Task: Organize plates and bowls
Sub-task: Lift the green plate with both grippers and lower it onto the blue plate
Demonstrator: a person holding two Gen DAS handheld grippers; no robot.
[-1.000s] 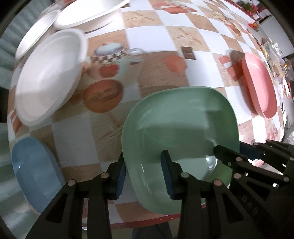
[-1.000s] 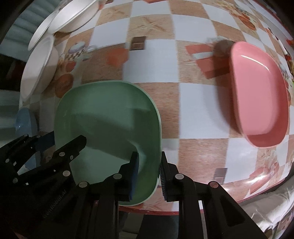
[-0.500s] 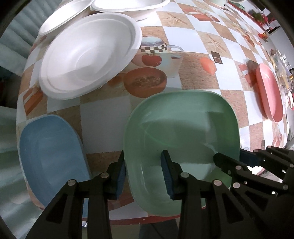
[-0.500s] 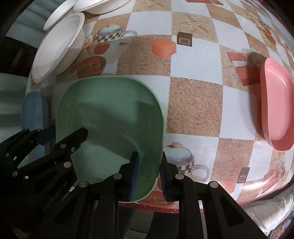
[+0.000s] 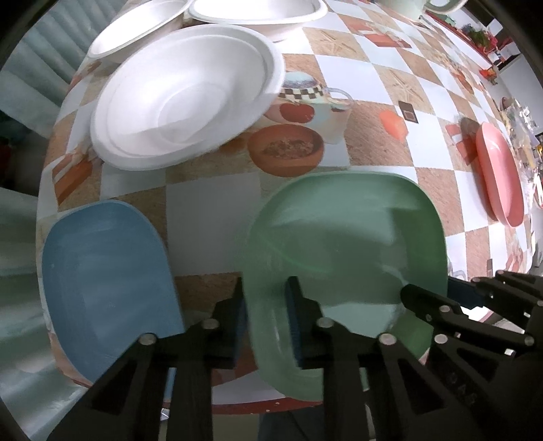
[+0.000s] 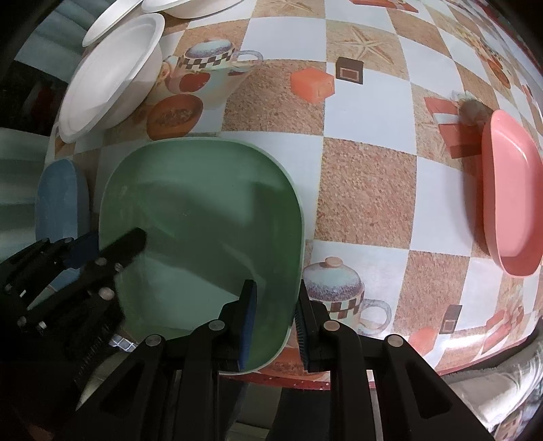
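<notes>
The green plate (image 5: 342, 237) has travelled across the checked surface (image 5: 210, 224) since a second ago: the blue plate (image 5: 101, 271), then only a sliver at the lower left of the left view, now lies broad beside it, and the white plate (image 5: 183, 98) fills the upper left. The pink plate (image 6: 512, 193) has slid out to the right edge of the right view. The left hand-held gripper (image 5: 266, 322) has just been closing and now clamps the green plate's left rim, low in the frame. The right hand-held gripper (image 6: 275, 322) stays clenched on its right rim. Every plate looks bare inside. More white dishes (image 5: 258, 13) sit along the top.
</notes>
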